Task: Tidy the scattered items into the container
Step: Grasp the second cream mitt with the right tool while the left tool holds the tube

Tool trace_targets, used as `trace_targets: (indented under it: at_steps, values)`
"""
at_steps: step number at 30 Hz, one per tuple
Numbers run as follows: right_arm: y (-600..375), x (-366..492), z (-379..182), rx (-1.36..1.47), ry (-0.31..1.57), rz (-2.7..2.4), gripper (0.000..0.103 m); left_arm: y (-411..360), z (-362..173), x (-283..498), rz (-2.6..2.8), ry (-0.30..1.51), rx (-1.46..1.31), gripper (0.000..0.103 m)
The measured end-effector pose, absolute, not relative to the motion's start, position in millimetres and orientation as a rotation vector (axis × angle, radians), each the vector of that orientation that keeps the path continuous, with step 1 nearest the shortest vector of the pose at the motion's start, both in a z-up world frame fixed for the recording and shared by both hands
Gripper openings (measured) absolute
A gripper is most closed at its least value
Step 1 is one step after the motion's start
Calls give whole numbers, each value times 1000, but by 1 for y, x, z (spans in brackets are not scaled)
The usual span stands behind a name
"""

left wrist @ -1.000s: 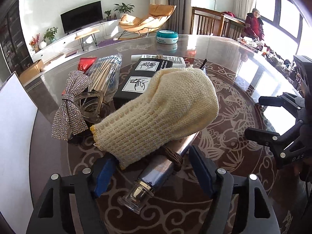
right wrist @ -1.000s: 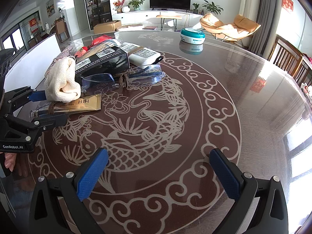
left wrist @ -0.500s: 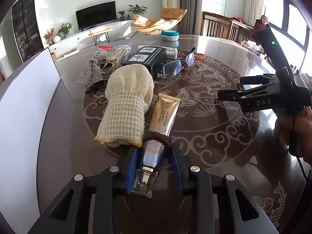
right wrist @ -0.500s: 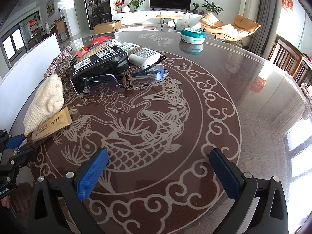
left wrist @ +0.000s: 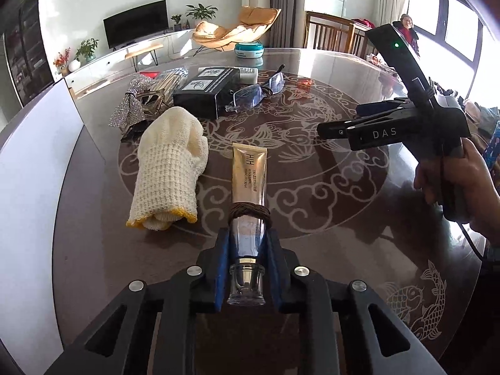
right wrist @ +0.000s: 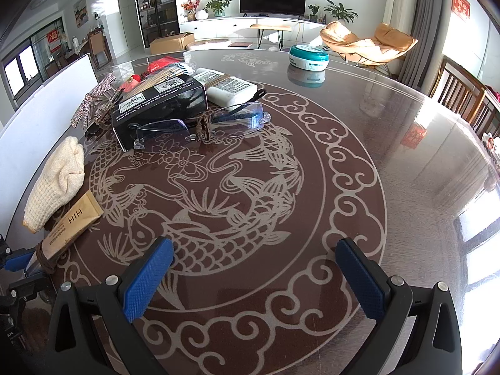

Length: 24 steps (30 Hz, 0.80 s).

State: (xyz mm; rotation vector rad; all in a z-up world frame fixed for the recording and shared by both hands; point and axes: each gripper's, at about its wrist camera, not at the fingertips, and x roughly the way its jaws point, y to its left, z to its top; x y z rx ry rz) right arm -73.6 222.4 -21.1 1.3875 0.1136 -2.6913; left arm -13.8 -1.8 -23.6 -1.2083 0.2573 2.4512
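The left hand-held gripper (left wrist: 246, 251) has just been closing and now pinches the clear neck end of the tube (left wrist: 249, 175), its blue pads (left wrist: 222, 268) pressed on both sides. The tube is gold with dark lettering, a brown band wrapped round it just ahead of the pads, its flat end pointing away over the bench (left wrist: 328, 206). Just left of it lies a cream knit mitt (left wrist: 170, 168); a white panel (left wrist: 34, 162) stands along the bench's left edge. To the right the patterned bench top is bare. The right hand-held gripper (right wrist: 253, 278) hangs spread wide over that bare middle, pinching nothing. Farther off cluster a black box (right wrist: 159, 106) and glasses (right wrist: 200, 123).
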Motion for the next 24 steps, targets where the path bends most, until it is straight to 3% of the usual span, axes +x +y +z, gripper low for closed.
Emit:
trace_targets:
  at_steps: [12,15,17,21,24]
  values:
    - [220,-74,-21,1381,93,-2669,103,-60,-30,74,2650,180,-1264,22]
    - [202,-78,-6,1262,-272,-2404,103,-75,-30,84,2721,132,-1261,22]
    - [170,-88,6,1200,-357,-2293,103,-82,-30,86,2742,104,-1265,22]
    - [74,-107,15,1187,-166,-2203,103,-84,-29,84,2762,97,-1266,22]
    - [16,-110,-8,1297,192,-2240,103,-85,-28,82,2770,98,-1260,22]
